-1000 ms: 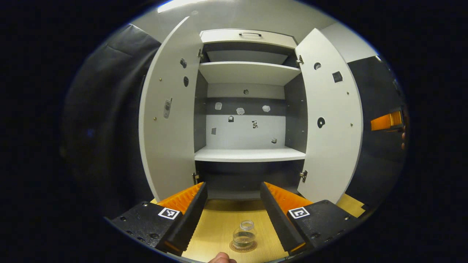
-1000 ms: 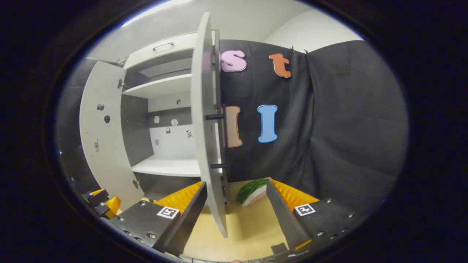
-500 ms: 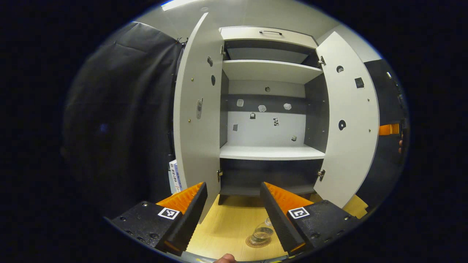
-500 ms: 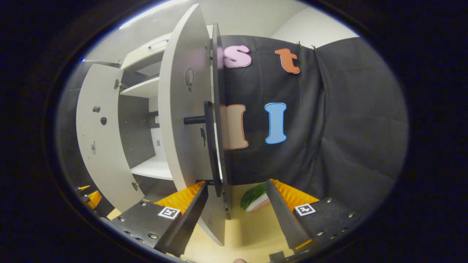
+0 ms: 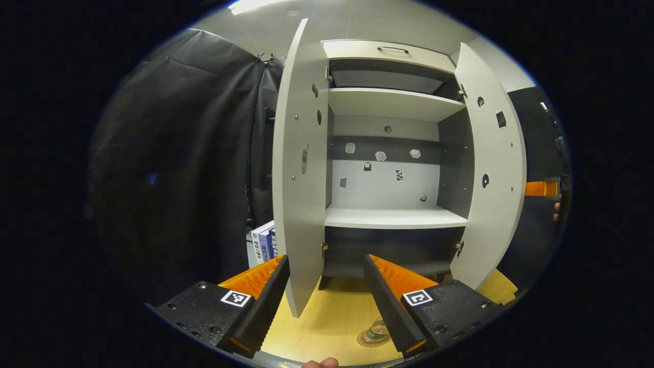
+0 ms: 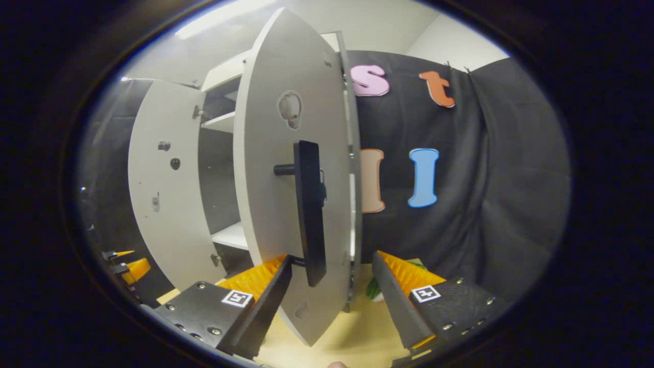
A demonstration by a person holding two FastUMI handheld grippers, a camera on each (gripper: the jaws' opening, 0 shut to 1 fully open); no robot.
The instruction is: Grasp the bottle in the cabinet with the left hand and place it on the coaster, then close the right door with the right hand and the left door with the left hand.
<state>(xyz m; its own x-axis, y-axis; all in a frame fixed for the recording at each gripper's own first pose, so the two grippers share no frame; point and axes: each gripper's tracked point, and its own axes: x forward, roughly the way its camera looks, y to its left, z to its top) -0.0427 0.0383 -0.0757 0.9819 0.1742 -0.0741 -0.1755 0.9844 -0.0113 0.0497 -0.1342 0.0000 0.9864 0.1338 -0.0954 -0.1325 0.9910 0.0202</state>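
the left gripper [image 5: 327, 301] is spread wide and grips nothing, low at 6 o'clock before the cabinet [image 5: 391, 217]. the bottle [image 5: 378, 327] sits on the coaster [image 5: 369, 339] on the table [image 5: 327, 327], partly behind the right finger. the left door [image 5: 300, 168] stands ajar at 10 o'clock. the right gripper [image 6: 332, 301] is released too, its fingers either side of the right door [image 6: 291, 204], whose black handle [image 6: 310, 209] hangs at 12 o'clock.
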